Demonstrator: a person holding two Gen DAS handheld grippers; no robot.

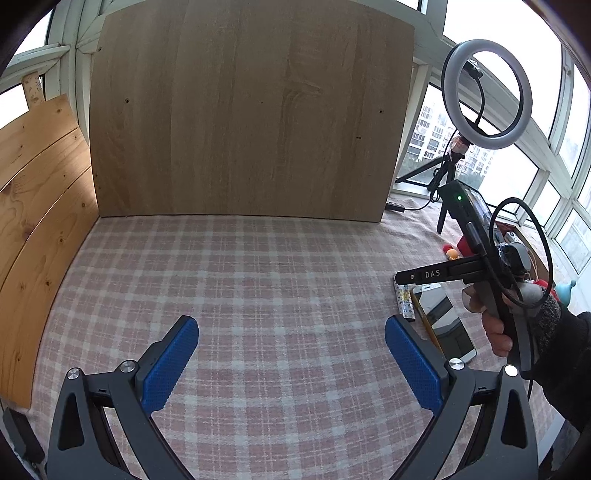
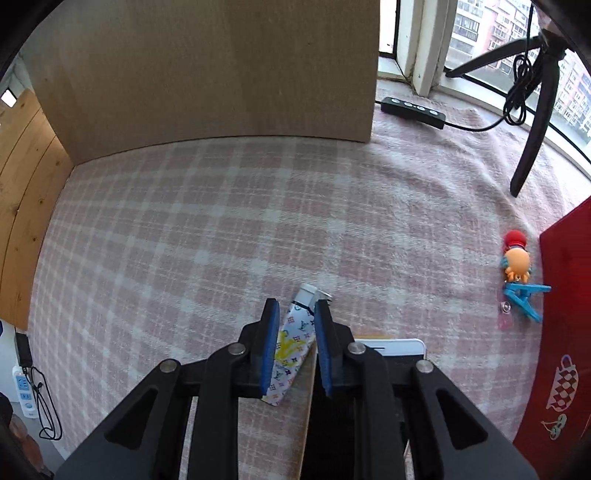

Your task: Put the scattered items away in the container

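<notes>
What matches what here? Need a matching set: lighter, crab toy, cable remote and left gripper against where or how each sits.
Things:
1. patterned lighter
2. orange crab toy
3. black cable remote
4. left gripper

Places or states:
A. open, over bare plaid cloth
B. between the fingers of the right gripper
C. on the cloth near the window
D. beside the red container

Pairs: 1-B, 2-D, 3-C, 4-A

The right tongs are covering the near end of the patterned tube and most of the phone. The red container is running off the right edge. The small clip toy is showing too small to identify.
</notes>
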